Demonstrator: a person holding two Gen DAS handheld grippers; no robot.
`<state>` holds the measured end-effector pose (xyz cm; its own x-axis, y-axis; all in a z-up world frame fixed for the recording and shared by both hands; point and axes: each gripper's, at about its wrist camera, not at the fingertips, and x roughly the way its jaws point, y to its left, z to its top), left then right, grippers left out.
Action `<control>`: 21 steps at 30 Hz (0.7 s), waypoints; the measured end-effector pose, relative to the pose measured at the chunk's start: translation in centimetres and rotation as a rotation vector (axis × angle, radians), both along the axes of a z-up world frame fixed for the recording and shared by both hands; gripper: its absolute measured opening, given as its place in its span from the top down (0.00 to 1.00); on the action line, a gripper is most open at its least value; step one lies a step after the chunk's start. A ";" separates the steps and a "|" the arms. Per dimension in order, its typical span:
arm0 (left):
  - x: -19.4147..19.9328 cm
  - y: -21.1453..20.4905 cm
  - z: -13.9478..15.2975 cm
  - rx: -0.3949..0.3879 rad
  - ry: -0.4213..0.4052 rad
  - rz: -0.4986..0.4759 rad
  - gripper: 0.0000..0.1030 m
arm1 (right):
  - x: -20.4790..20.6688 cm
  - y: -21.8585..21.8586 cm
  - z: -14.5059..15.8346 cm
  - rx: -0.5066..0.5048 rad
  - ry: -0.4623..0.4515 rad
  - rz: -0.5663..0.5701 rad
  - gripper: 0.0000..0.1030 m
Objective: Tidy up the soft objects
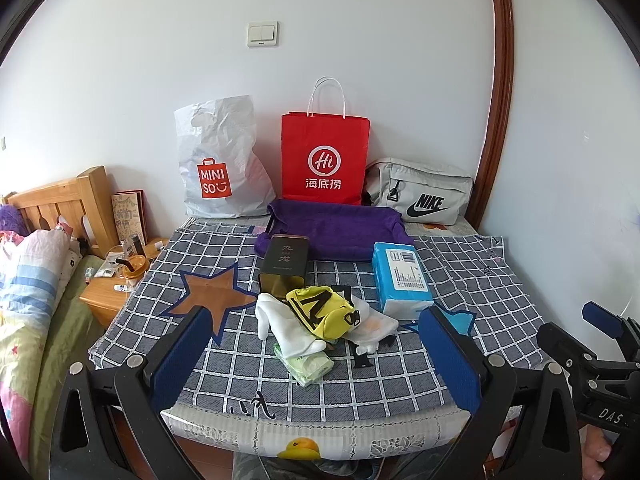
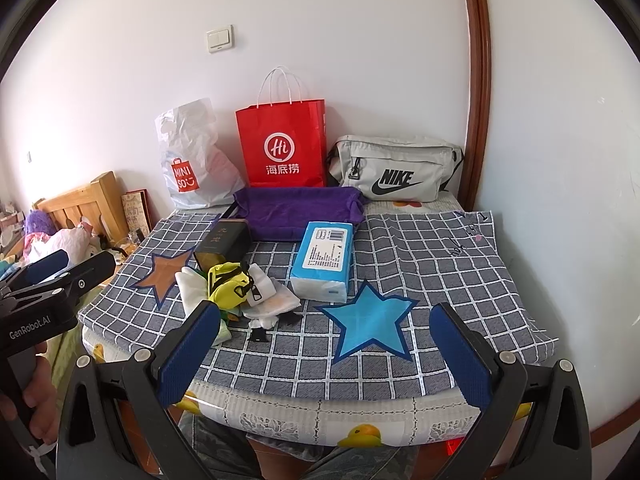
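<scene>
- Far left, past the table edge, you see a wooden headboard [image 1: 60, 200] and a low nightstand [image 1: 106, 296] with small clutter on it.
- Your left gripper [image 1: 316, 354] hangs over the near edge of the checked cloth [image 1: 360, 392]; its blue pads [image 1: 180, 354] stand wide apart and hold nothing.
- On the cloth, left of the middle, there is a brown star patch [image 1: 212, 296].
- At the far wall stands a white MINISO plastic bag [image 1: 218, 160], and just right of it a red paper bag [image 1: 325, 158].
- In front of the red bag lies a folded purple towel [image 1: 336, 228]; a dark tin box [image 1: 285, 266] lies at its near left corner, touching it.
- The soft pile lies in the middle of the cloth, just near the tin: a yellow pouch [image 1: 322, 312] rests on top of white cloths [image 1: 280, 324], and a pale green packet [image 1: 306, 366] sticks out at the near side.
- Right of the pile, very close to it, is a blue tissue pack [image 1: 402, 280].
- A blue star patch [image 2: 370, 326] lies near of the tissue pack.
- Far right, against the wall, you see a grey Nike waist bag [image 1: 420, 190].
- Your right gripper [image 2: 324, 356] is over the near edge, in front of the blue star; its jaws are also wide apart and empty.
</scene>
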<state>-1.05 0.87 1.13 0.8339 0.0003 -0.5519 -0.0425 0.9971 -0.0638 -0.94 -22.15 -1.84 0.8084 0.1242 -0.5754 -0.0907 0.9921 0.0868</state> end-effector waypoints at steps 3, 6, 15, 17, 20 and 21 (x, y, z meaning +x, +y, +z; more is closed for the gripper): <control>0.0 -0.1 -0.1 0.000 0.000 0.001 0.00 | 0.0 0.0 0.0 0.000 -0.001 0.000 0.00; 0.0 -0.2 -0.1 0.000 -0.001 0.001 0.00 | 0.0 0.1 0.0 0.000 -0.001 0.001 0.00; 0.0 -0.3 -0.1 0.003 0.000 0.000 0.00 | -0.1 0.2 0.1 -0.001 -0.003 0.003 0.00; 0.0 -0.1 -0.1 0.003 0.000 0.000 0.00 | -0.1 0.2 0.1 -0.002 -0.003 0.003 0.00; 0.0 -0.2 -0.1 0.003 0.001 0.000 0.00 | -0.1 0.3 0.1 -0.002 -0.003 0.003 0.00; 0.0 -0.2 -0.1 0.004 0.001 0.000 0.00 | -0.1 0.3 0.1 -0.001 -0.004 0.003 0.00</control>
<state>-1.06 0.66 1.04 0.8336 0.0022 -0.5524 -0.0425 0.9973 -0.0602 -1.03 -21.87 -1.75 0.8102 0.1260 -0.5724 -0.0941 0.9919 0.0852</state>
